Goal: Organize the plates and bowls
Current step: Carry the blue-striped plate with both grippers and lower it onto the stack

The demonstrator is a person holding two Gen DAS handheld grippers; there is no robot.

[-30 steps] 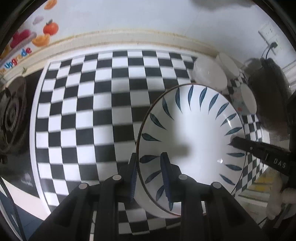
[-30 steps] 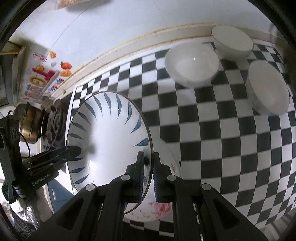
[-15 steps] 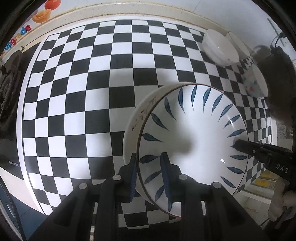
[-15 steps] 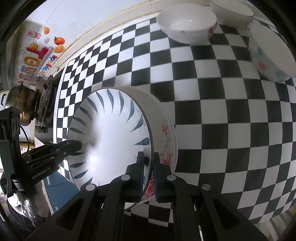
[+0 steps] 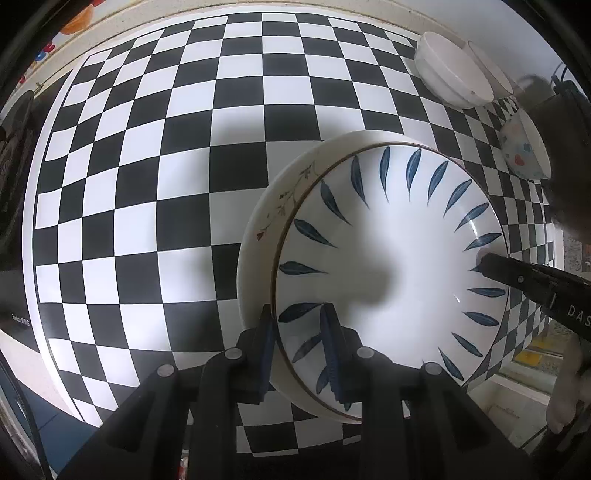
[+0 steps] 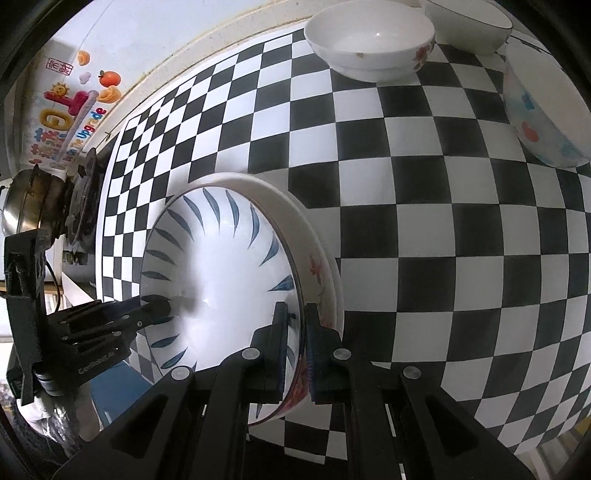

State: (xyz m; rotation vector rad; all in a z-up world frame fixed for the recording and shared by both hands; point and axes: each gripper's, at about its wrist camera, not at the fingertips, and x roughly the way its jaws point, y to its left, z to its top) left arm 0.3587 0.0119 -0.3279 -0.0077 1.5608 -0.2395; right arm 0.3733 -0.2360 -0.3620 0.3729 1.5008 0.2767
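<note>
The left gripper (image 5: 297, 332) and right gripper (image 6: 294, 332) are each clamping their jaws on opposite rims of the blue-leaf plate (image 5: 399, 258); it is sitting over a floral plate (image 5: 266, 218) on the checkered worktop (image 5: 147, 184); three bowls (image 6: 371, 48) are standing well apart.

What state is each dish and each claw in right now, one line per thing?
Blue-leaf plate: held at two opposite rim spots, over the floral plate.
Floral plate: on the checkered cloth, beneath the blue-leaf plate.
Left claw: shut on the blue-leaf plate's rim.
Right claw: shut on the blue-leaf plate's rim.
Red-flower bowl: upright, empty.
Plain white bowl: upright, contents unseen.
Blue-and-red bowl: upright on the cloth.
</note>
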